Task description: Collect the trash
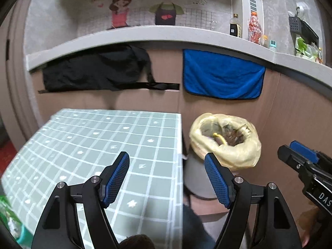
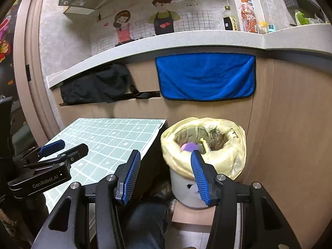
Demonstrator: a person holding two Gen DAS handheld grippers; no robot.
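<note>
A grey bin lined with a yellow bag (image 1: 247, 157) stands on the floor right of the table; it holds scraps, a yellow stick and, in the right wrist view (image 2: 234, 161), a purple piece (image 2: 189, 146). My left gripper (image 1: 167, 161) is open and empty over the table's right edge. It also shows in the right wrist view (image 2: 64, 147), above the table. My right gripper (image 2: 166, 159) is open and empty, just in front of and above the bin. It shows at the right edge of the left wrist view (image 1: 290, 151).
A low table with a green checked cloth (image 1: 93, 145) stands left of the bin. Behind are wooden cabinet fronts with a blue towel (image 1: 222, 76) and a black cloth (image 1: 93, 70), under a grey counter (image 1: 145, 34) with bottles. A green plant (image 1: 8, 211) is at far left.
</note>
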